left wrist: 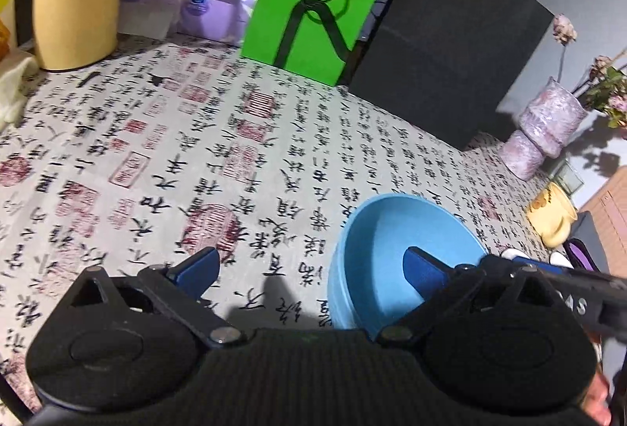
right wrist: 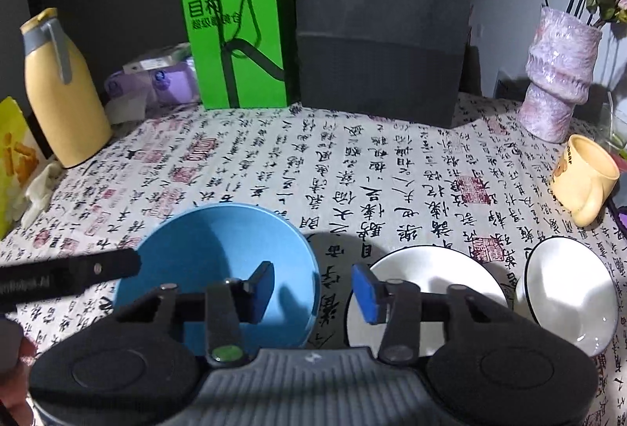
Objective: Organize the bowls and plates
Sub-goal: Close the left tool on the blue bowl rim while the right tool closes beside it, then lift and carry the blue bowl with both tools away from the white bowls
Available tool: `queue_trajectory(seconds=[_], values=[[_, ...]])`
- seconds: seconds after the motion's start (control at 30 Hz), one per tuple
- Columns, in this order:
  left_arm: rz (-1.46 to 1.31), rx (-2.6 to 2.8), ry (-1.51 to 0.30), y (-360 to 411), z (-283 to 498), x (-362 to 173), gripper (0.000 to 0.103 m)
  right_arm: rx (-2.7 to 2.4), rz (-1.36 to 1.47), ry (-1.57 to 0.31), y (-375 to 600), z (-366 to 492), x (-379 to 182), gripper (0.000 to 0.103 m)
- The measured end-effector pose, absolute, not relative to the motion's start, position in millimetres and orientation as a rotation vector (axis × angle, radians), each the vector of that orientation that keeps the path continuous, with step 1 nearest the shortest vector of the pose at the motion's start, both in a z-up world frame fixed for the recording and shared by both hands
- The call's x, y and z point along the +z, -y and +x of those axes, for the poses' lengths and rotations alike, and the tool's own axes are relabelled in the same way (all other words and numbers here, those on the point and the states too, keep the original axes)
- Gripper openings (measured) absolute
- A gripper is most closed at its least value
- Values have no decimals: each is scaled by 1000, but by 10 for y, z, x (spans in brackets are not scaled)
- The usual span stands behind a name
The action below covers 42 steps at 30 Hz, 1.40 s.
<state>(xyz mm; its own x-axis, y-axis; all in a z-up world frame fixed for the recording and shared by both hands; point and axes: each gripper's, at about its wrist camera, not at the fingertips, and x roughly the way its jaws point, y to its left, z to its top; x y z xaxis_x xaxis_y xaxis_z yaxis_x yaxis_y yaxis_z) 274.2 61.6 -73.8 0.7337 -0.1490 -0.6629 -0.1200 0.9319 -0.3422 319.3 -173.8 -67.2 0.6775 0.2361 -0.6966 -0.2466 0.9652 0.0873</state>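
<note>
Over blue bowl: both grippers tilted down, fingers apart, empty.

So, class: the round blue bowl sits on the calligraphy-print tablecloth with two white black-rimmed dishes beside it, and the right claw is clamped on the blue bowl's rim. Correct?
Not quite. The right wrist view shows the right claw open, clamped on nothing. The rest stands: the round blue bowl sits on the calligraphy-print tablecloth, with two white black-rimmed dishes beside it.
</note>
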Motion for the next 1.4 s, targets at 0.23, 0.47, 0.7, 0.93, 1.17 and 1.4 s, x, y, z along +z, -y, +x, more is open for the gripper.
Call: queue_trajectory(seconds=[0.23, 0.47, 0.7, 0.93, 1.17, 1.4], values=[[-369, -69, -722, -573, 2757, -807, 99, 263, -27, -821, 1673, 3353, -778, 27], [-394, -77, -736, -632, 2751, -860, 83, 239, -38, -851, 1596, 3391, -850, 17], [-428, -74, -763, -679, 2770, -933, 69, 225, -67, -859, 1550, 3371, -879, 15], [-444, -109, -783, -669, 2757, -961, 45, 213, -63, -879, 1542, 3327, -923, 12], [-425, -142, -759, -611, 2720, -931, 22, 211, -55, -868, 1543, 3265, -928, 8], [-414, -147, -748, -589, 2699, -934, 19, 204, -73, -844, 1505, 3212, -919, 8]])
